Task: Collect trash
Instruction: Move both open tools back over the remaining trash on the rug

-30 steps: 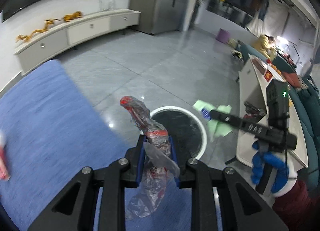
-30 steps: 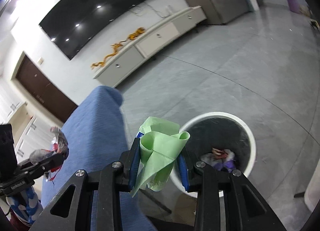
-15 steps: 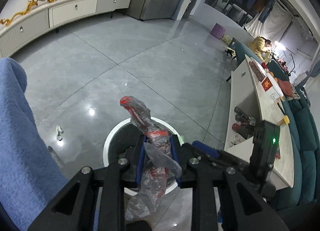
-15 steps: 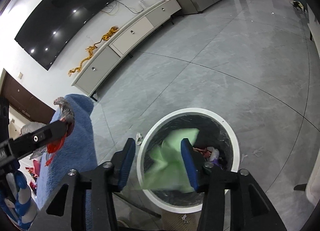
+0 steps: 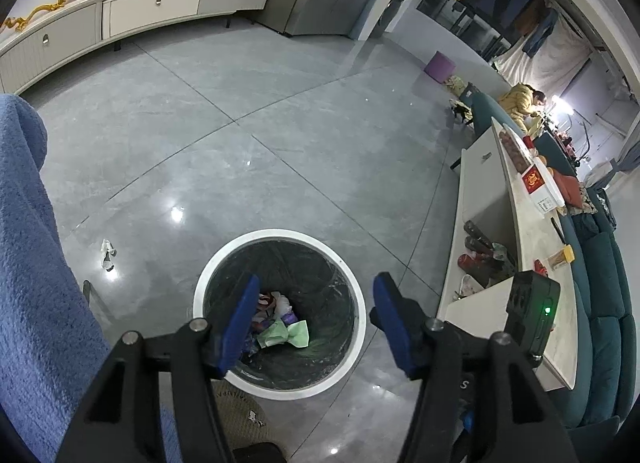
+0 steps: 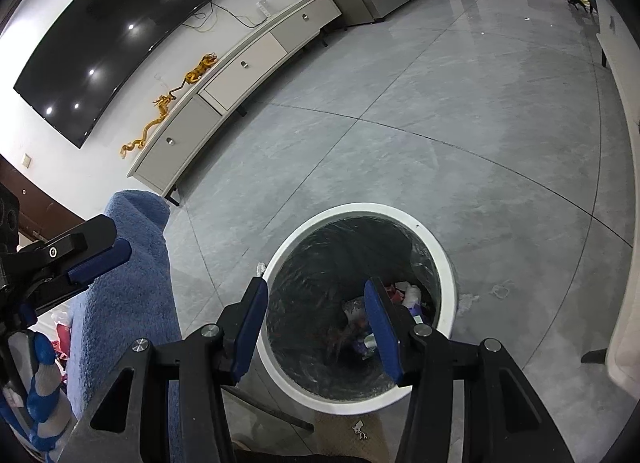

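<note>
A white-rimmed round bin (image 5: 280, 233) with a dark liner stands on the grey floor under both grippers. My left gripper (image 5: 316, 287) hangs above its opening, jaws opening, nothing between the blue pads. A crumpled green wrapper (image 5: 292, 337) lies inside on other scraps. In the right wrist view my right gripper (image 6: 316, 291) is open and empty over the same bin (image 6: 360, 209). A blurred reddish plastic piece (image 6: 350, 329) shows in the bin among other litter. The left gripper (image 6: 120, 239) appears at the left edge there.
A blue cloth-covered surface (image 5: 32, 263) rises close on the left. A small white scrap (image 5: 107, 251) lies on the floor beside it. A long white counter (image 5: 480, 223) with bottles and boxes runs along the right. A woven mat (image 5: 236, 403) lies at the bin's near side.
The left gripper swung from over the blue cloth to above the bin and opened, and its red-and-clear plastic wrapper is gone. The right gripper opened and the green wrapper fell into the bin.
</note>
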A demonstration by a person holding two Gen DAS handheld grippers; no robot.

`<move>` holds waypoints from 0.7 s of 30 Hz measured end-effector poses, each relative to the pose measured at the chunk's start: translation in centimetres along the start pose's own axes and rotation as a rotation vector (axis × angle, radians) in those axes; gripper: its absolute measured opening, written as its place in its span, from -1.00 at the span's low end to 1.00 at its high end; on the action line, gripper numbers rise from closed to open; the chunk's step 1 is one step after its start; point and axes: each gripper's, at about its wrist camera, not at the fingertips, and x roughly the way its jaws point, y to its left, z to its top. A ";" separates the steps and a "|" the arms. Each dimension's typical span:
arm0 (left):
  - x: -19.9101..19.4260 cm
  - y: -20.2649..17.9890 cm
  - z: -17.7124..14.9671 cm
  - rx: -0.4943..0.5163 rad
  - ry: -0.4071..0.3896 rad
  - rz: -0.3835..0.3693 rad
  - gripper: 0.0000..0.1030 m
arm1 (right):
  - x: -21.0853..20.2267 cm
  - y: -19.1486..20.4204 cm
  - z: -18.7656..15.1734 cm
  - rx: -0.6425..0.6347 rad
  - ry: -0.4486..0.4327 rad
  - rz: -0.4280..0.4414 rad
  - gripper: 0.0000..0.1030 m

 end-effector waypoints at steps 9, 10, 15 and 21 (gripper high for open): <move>-5.6 0.4 -2.3 0.014 -0.151 0.042 0.12 | -2.4 1.9 -0.4 -0.039 -0.035 -0.016 -0.02; -6.6 0.7 -2.7 0.014 -0.173 0.048 0.12 | -2.7 2.2 -0.4 -0.043 -0.039 -0.015 0.00; -10.7 1.8 -4.8 0.025 -0.234 0.119 0.12 | -3.9 4.5 -0.7 -0.087 -0.048 -0.007 0.07; -15.8 3.7 -7.5 0.017 -0.299 0.257 0.12 | -4.9 8.5 -1.6 -0.173 -0.053 0.018 0.18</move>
